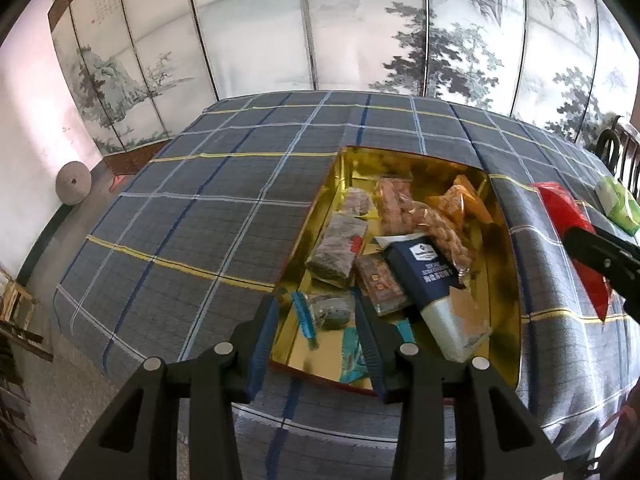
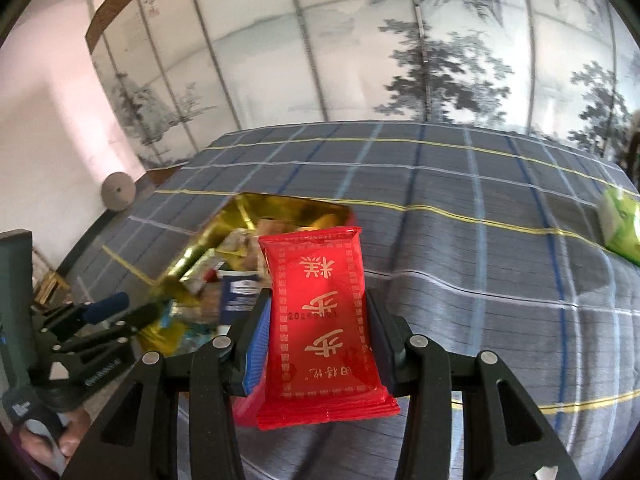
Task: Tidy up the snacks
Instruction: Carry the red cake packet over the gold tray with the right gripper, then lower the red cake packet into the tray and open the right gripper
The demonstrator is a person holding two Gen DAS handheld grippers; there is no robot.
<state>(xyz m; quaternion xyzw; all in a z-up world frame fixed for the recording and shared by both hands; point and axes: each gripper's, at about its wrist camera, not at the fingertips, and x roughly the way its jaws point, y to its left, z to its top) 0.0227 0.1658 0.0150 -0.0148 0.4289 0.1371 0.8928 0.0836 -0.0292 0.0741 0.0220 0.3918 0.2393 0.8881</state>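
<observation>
Home room, painted folding screen (image 1: 360,40), plaid-covered table (image 1: 224,208)

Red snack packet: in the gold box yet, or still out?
Out. The red snack packet is clamped between the right gripper fingers, above the plaid cloth, beside the gold box, not inside it.

Plaid tablecloth (image 1: 208,208), grey w/ blue, white & yellow lines, spread over whole tabletop. Behind it, folding screen (image 1: 360,40) w/ ink landscape: pines at right, hills & calligraphy at left. Pale wall (image 1: 28,112) left of screen. Round grey stone disc (image 1: 73,183) leaned at wall base, on floor. Wooden bits (image 1: 18,308) at far left edge, too cut off to ID. Dark chair back (image 1: 616,148) past table's right end.
</observation>
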